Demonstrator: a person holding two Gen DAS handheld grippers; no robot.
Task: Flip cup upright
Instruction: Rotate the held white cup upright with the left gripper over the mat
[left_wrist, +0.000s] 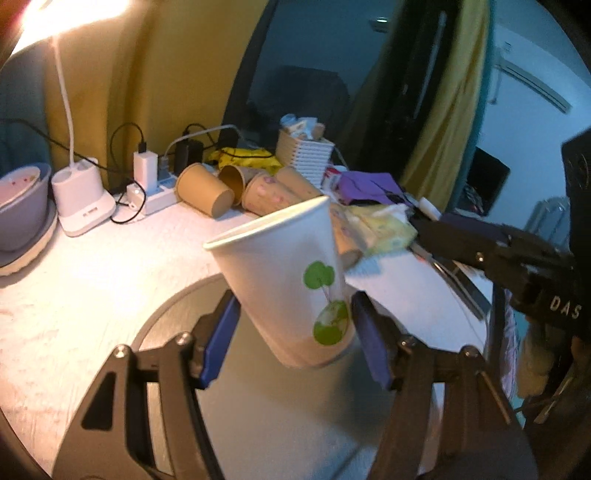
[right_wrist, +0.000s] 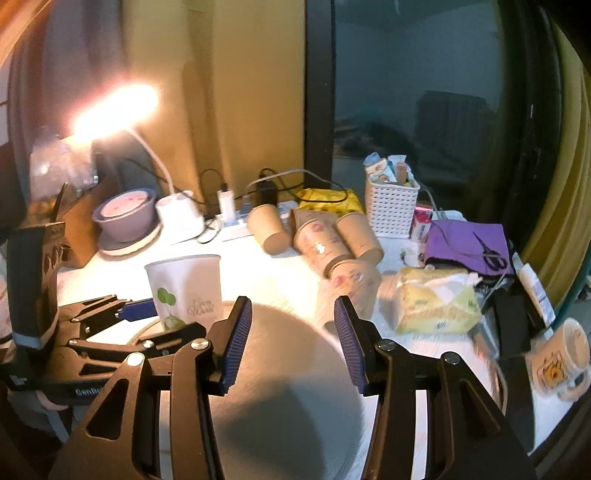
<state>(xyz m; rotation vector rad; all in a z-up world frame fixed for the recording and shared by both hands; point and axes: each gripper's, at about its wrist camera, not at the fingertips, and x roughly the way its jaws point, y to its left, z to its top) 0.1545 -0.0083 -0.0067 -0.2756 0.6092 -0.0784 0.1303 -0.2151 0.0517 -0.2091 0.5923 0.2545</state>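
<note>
A white paper cup (left_wrist: 291, 280) with green leaf print stands mouth-up on a round grey mat (left_wrist: 177, 317), leaning a little in the left wrist view. My left gripper (left_wrist: 293, 332) is open, its blue pads on either side of the cup's lower half with small gaps. In the right wrist view the cup (right_wrist: 186, 286) stands upright at the left, with the left gripper (right_wrist: 147, 314) around its base. My right gripper (right_wrist: 293, 332) is open and empty above the mat (right_wrist: 288, 369), to the right of the cup.
Several brown paper cups (right_wrist: 321, 240) lie on their sides at the back. A tissue pack (right_wrist: 436, 302), purple cloth with scissors (right_wrist: 469, 247), white basket (right_wrist: 391, 206), mug (right_wrist: 561, 358), bowl (right_wrist: 125, 214), lamp base (left_wrist: 81, 199) and power strip (left_wrist: 155, 192) crowd the table.
</note>
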